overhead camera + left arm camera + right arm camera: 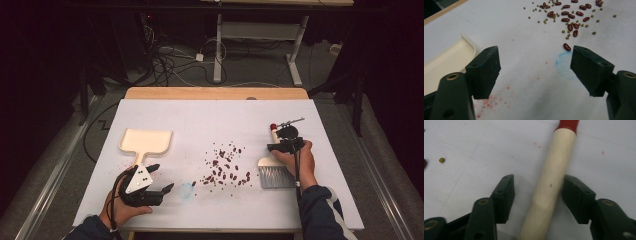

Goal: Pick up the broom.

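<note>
Dustpan left, scattered beans centre, brush right, all on the table

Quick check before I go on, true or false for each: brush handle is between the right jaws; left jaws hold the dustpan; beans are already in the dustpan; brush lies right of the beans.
1. The brush handle lies between the right gripper jaws. True.
2. The left gripper holds the dustpan. False: its jaws are open over bare table.
3. The beans are in the dustpan. False: they are scattered on the table.
4. The brush lies right of the beans. True.
</note>
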A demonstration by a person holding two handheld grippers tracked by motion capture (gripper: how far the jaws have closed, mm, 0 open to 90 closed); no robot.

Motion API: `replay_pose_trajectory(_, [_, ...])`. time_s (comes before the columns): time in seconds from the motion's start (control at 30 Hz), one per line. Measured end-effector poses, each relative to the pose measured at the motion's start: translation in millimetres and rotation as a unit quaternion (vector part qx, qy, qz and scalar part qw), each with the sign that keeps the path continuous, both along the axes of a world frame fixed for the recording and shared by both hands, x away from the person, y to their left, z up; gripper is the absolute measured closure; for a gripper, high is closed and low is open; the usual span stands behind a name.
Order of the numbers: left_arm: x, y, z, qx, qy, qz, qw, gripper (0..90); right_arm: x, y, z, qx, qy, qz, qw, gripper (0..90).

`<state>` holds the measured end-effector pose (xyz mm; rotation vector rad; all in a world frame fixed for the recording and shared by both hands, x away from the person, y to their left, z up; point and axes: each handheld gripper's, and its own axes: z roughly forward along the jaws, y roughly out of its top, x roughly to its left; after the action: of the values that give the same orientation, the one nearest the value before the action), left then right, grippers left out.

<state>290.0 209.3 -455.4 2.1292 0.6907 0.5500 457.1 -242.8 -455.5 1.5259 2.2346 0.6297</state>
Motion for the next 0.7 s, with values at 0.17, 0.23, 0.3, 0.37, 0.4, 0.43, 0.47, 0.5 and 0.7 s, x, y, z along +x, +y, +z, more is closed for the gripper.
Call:
replay_pose_trajectory(0.17, [-0.4, -0.9, -0.2, 0.001, 0.001, -0.003, 1.0, 23.1, -0.8, -2.8, -3.4, 0.027, -0.021, 0.002, 0.9994, 65.9])
replay_pose_trajectory(0.23, [-0.1, -1.3, -0.4, 0.003, 0.002, -0.004, 1.0, 23.2, -1.1, -0.8, -3.2, 0.017, -0.023, 0.005, 0.9996, 66.0])
replay_pose_trajectory(0.3, [0.6, -2.0, -0.8, 0.003, 0.003, -0.004, 1.0, 23.3, -1.0, 1.1, -2.7, 0.009, -0.024, 0.009, 0.9996, 67.4])
replay_pose_trajectory(0.37, [0.9, -2.6, -1.0, 0.005, 0.004, -0.006, 1.0, 23.3, -1.3, 1.7, -2.6, 0.008, -0.024, 0.011, 0.9996, 69.4])
replay_pose_trajectory(0.4, [1.0, -2.8, -1.0, 0.006, 0.004, -0.007, 1.0, 23.3, -2.2, 2.8, -2.6, 0.002, -0.028, 0.018, 0.9994, 70.2])
replay_pose_trajectory(0.43, [1.1, -2.8, -1.0, 0.006, 0.003, -0.008, 0.9999, 23.3, -2.4, 2.9, -2.6, 0.001, -0.029, 0.019, 0.9994, 70.2])
replay_pose_trajectory(0.47, [1.3, -2.8, -1.0, 0.006, 0.003, -0.007, 1.0, 23.4, -2.6, 2.5, -2.5, 0.002, -0.031, 0.02, 0.9993, 70.3])
replay_pose_trajectory(0.5, [1.5, -2.7, -1.0, 0.006, 0.004, -0.006, 1.0, 23.4, -3.3, 2.0, -2.2, 0.003, -0.034, 0.018, 0.9993, 70.2])
replay_pose_trajectory(0.7, [0.7, -1.9, -0.5, 0.006, 0.003, -0.006, 1.0, 23.6, -14.7, -7.7, 12.5, 0.032, -0.094, 0.016, 0.9949, 70.3])
